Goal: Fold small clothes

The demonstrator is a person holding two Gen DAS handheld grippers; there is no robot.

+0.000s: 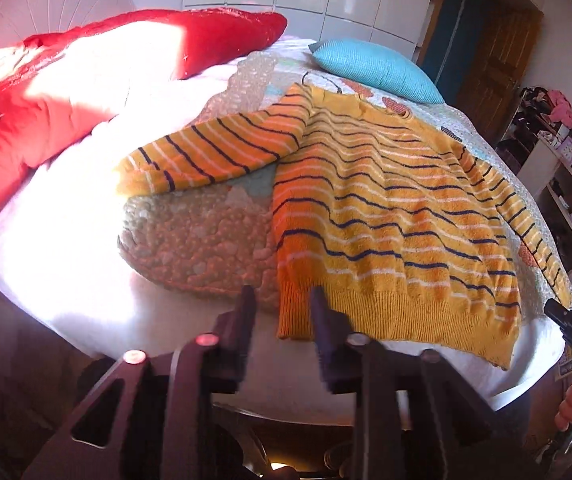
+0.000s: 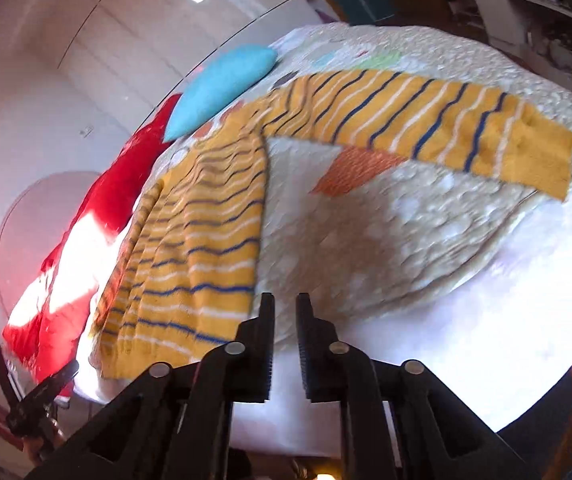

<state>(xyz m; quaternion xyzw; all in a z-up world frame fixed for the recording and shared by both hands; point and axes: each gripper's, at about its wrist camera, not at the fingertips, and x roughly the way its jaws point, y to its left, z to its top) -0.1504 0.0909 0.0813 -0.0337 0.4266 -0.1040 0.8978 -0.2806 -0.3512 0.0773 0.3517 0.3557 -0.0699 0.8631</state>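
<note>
The striped sweater [image 1: 385, 216] lies flat on the quilt [image 1: 202, 236] of the bed [image 1: 86, 280], both sleeves spread outward, hem toward the operator. No fold is visible yet.

**Left tongs** [image 1: 282, 312]: fingers apart, nothing between them. In the left wrist view they sit at 6 o'clock, astride the near hem corner of the sweater. Contact with the fabric cannot be confirmed.

**Right tongs** [image 2: 284, 316]: fingers separated by a narrow gap, nothing held. In the right wrist view the sweater body lies at 9 o'clock of the tips, and the right sleeve [image 2: 425, 128] runs out toward 1 o'clock, well apart from them. This view is motion-blurred.

**Surroundings:** red pillows [image 1: 66, 92] at 10 o'clock and a blue cushion [image 1: 377, 68] at 12 o'clock in the left wrist view, both clear of the sweater.

**Probable faults from this state:**

- Pinching only the top knit layer at the hem. Cause: shallow approach; the lower layer stays down and the fold skews.
- Catching the quilt with the hem. Cause: the puffy quilt surface rises around the fabric edge.
- Uneven fold line. Cause: the two tongs gripping at unequal positions, since the right tongs stand off the garment.
- Sleeve trailing or bunching. Cause: the soft knit drags on the quilt.
</note>
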